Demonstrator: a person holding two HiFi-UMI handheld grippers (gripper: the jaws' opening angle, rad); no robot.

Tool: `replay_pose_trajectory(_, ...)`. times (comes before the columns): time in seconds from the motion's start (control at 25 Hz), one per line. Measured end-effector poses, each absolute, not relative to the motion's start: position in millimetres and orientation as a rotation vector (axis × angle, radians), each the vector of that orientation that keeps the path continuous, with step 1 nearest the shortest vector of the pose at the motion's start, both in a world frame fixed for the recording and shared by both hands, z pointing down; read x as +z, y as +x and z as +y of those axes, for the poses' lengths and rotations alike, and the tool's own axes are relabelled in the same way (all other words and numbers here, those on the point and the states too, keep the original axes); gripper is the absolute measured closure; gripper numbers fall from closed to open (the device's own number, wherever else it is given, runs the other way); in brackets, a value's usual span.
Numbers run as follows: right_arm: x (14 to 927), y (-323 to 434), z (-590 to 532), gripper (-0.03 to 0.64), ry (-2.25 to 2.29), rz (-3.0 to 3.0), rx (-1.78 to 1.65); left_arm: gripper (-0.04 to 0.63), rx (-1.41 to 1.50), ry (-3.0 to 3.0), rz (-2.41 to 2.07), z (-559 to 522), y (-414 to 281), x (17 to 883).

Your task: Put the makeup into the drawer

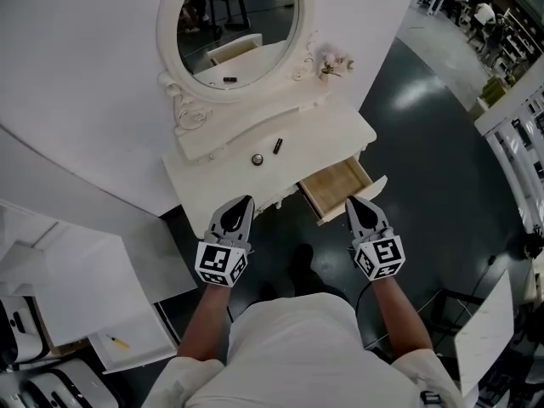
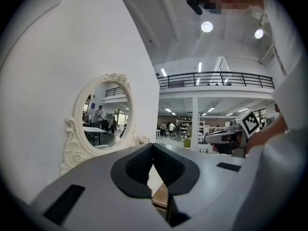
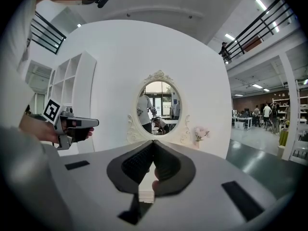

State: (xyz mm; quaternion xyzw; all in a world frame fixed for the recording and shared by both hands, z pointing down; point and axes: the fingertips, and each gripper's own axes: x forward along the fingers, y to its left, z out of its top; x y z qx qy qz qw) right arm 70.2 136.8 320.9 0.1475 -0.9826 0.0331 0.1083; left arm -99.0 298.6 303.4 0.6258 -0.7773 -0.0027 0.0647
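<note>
A white vanity table [image 1: 319,138] stands against a white wall. On its top lie a small black makeup tube [image 1: 277,144] and a small round makeup item [image 1: 257,159]. The wooden drawer [image 1: 336,187] at the table's right front is pulled open and looks empty. My left gripper [image 1: 247,199] hovers at the table's front edge, left of the drawer, jaws shut with nothing in them [image 2: 153,144]. By the drawer's front right corner my right gripper [image 1: 349,200] has its jaws together and holds nothing [image 3: 153,141].
An oval mirror [image 1: 238,24] in a carved white frame rises at the back of the table, with a small flower ornament [image 1: 331,62] to its right. White boards and papers [image 1: 76,296] lie on the dark floor at left. White shelving [image 1: 514,117] stands far right.
</note>
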Motion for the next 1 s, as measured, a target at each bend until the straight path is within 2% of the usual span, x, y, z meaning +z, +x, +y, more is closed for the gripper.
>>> replay_pose_trajectory(1.0,357,-29,-34,0.594,0.106,-2.897,0.178,0.580,0.061,1.648,-2.434,144,-150,330)
